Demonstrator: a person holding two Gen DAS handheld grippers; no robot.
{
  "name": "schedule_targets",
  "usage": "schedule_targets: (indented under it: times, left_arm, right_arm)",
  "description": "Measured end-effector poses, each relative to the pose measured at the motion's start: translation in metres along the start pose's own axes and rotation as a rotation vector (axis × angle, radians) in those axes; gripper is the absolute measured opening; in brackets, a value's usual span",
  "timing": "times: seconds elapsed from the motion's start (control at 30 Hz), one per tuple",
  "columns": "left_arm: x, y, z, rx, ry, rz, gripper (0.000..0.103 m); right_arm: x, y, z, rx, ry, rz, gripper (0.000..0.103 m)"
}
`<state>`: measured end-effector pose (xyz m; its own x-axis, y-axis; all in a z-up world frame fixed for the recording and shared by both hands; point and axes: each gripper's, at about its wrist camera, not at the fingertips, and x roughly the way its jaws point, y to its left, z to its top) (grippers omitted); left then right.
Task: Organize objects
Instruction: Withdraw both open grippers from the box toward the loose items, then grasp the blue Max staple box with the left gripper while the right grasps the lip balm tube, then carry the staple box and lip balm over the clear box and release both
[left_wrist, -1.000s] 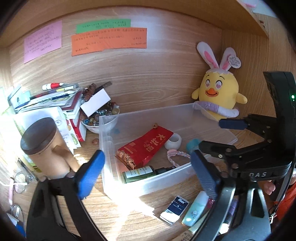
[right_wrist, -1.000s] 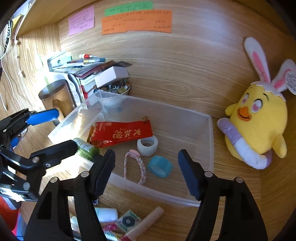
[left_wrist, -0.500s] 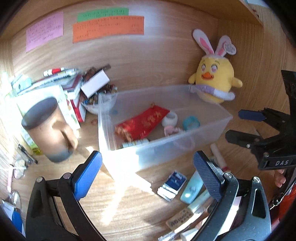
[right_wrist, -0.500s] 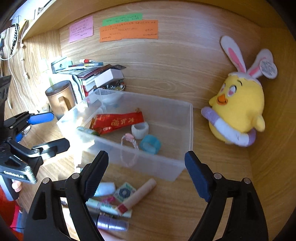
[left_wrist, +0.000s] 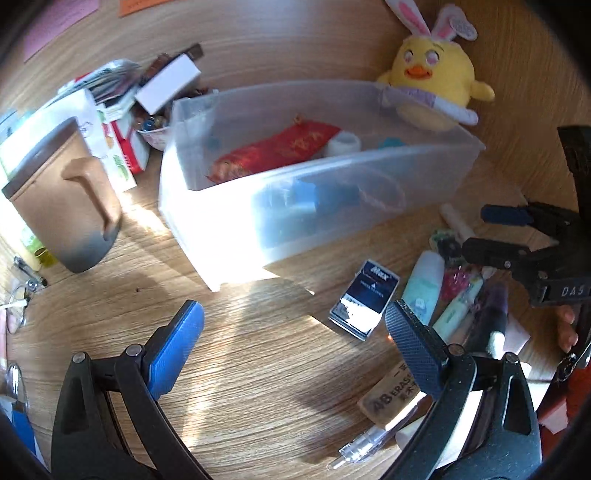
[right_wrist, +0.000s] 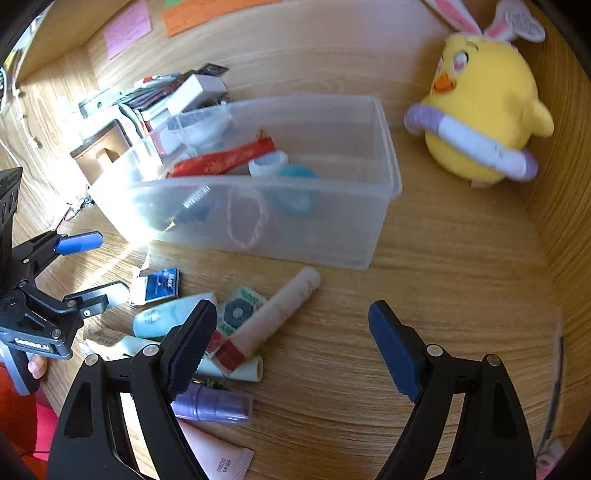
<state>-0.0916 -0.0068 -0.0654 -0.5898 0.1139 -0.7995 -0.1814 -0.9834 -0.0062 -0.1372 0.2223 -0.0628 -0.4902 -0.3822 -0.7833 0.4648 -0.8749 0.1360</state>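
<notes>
1. Left gripper (left_wrist: 293, 343): jaws spread wide, nothing between the blue pads; only bare wooden desk (left_wrist: 258, 387) shows in the gap.
2. Right gripper (right_wrist: 291, 343): jaws released and wide, having just been opening; nothing is clamped. The lower end of a beige tube (right_wrist: 271, 319) with a red band lies just inside the left pad, untouched.
3. Clear plastic bin (left_wrist: 332, 206): ahead of both pairs of jaws, standing on the desk. Through its walls show a red packet (left_wrist: 277, 151), a white ring (left_wrist: 343, 142), a blue ring (right_wrist: 293, 188) and a loop of pink-white cord (right_wrist: 245, 221).
4. Loose items, the task's things, lie in front of the bin, between it and the jaws. A dark blue Max box (left_wrist: 365, 302) sits just beyond the left gripper's right pad; a pale green tube (left_wrist: 423, 286) lies beside that box.
5. Eraser (left_wrist: 393, 395) and a clear pen (left_wrist: 364, 445): beneath and behind the left gripper's right pad.
6. Purple cylinder (right_wrist: 214, 406): partly under the right gripper's left finger; a small green patterned packet (right_wrist: 240, 312) lies just ahead of that pad.
7. Yellow chick plush (right_wrist: 480, 110): far ahead and right of the right jaws, apart from the bin.
8. Brown lidded mug (left_wrist: 62, 195): ahead and left of the left jaws, beside a stack of books (left_wrist: 122, 110).
</notes>
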Motion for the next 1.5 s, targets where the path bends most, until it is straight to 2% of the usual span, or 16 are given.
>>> schedule_targets:
  times: [0.07, 0.2, 0.33, 0.43, 0.67, 0.8, 0.87, 0.9, 0.93, 0.97, 1.23, 1.5]
  left_arm:
    - [0.005, -0.003, 0.000, 0.017, 0.016, 0.006, 0.100]
    - [0.012, -0.005, 0.003, 0.015, 0.043, 0.003, 0.100]
    - [0.016, -0.009, 0.006, 0.018, 0.049, 0.002, 0.100]
    - [0.017, -0.013, 0.008, 0.029, 0.041, 0.002, 0.100]
    - [0.019, -0.024, 0.013, 0.051, 0.027, -0.032, 0.070]
    - [0.015, -0.028, 0.013, 0.060, 0.010, -0.041, 0.054]
    - [0.012, -0.030, 0.012, 0.067, 0.003, -0.044, 0.041]
    - [0.013, -0.028, 0.013, 0.071, 0.001, -0.046, 0.038]
    - [0.012, -0.029, 0.013, 0.077, -0.001, -0.047, 0.032]
    - [0.013, -0.030, 0.012, 0.080, -0.003, -0.047, 0.028]
    - [0.002, -0.028, 0.010, 0.064, -0.036, -0.025, 0.027]
    - [-0.022, -0.017, 0.010, -0.005, -0.104, -0.033, 0.027]
  right_arm:
    - [0.000, -0.003, -0.003, 0.007, 0.002, 0.005, 0.081]
    - [-0.004, -0.009, -0.005, 0.010, 0.000, 0.011, 0.071]
    - [-0.005, -0.016, -0.008, 0.007, 0.010, -0.014, 0.057]
    - [-0.003, -0.020, -0.010, 0.004, 0.012, -0.028, 0.053]
    - [0.004, -0.017, -0.003, -0.041, 0.013, -0.052, 0.047]
    - [0.008, -0.012, -0.001, -0.072, 0.007, -0.077, 0.037]
    - [0.007, -0.011, -0.001, -0.076, 0.003, -0.079, 0.031]
    - [0.006, -0.012, -0.002, -0.073, 0.001, -0.078, 0.024]
    - [0.005, -0.013, -0.002, -0.069, 0.000, -0.071, 0.017]
    - [0.005, -0.014, -0.003, -0.065, -0.001, -0.065, 0.016]
    - [-0.006, -0.014, -0.010, -0.053, -0.028, -0.060, 0.014]
    - [-0.034, -0.005, -0.018, -0.014, -0.092, 0.009, 0.014]
